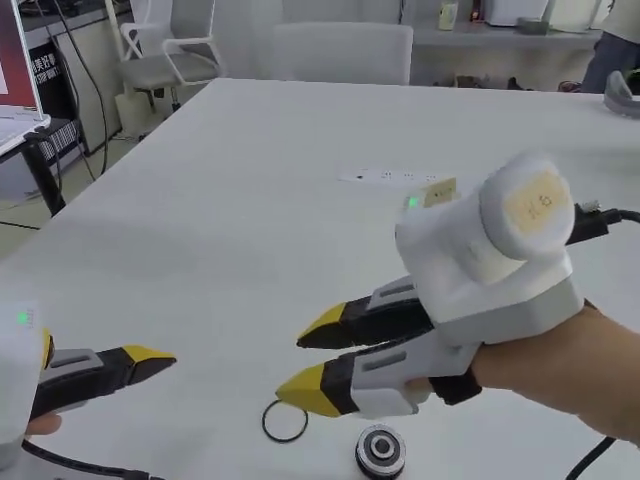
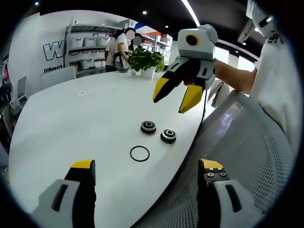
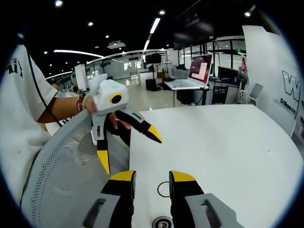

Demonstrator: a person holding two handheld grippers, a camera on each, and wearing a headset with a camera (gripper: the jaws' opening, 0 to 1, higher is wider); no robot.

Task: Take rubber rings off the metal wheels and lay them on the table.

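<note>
A loose black rubber ring (image 1: 285, 421) lies flat on the white table (image 1: 230, 230), just left of a metal wheel (image 1: 381, 448) near the front edge. In the left gripper view, two wheels (image 2: 148, 127) (image 2: 168, 136) sit side by side beyond the ring (image 2: 139, 153). My right gripper (image 1: 310, 358) hovers open over the ring with nothing in it. It also appears raised above the wheels in the left gripper view (image 2: 173, 97). My left gripper (image 1: 140, 365) is at the bottom left, open wide and holding nothing (image 2: 146, 167). Between the right gripper's jaws I see the ring (image 3: 163, 189) and a wheel (image 3: 162, 222).
A white power strip (image 1: 390, 178) lies mid-table. Office chairs (image 1: 340, 50) stand at the far side. A grey mesh chair (image 2: 237, 128) is close to the table's near edge. A potted plant (image 2: 145, 59) and a laptop (image 3: 199, 69) sit further off.
</note>
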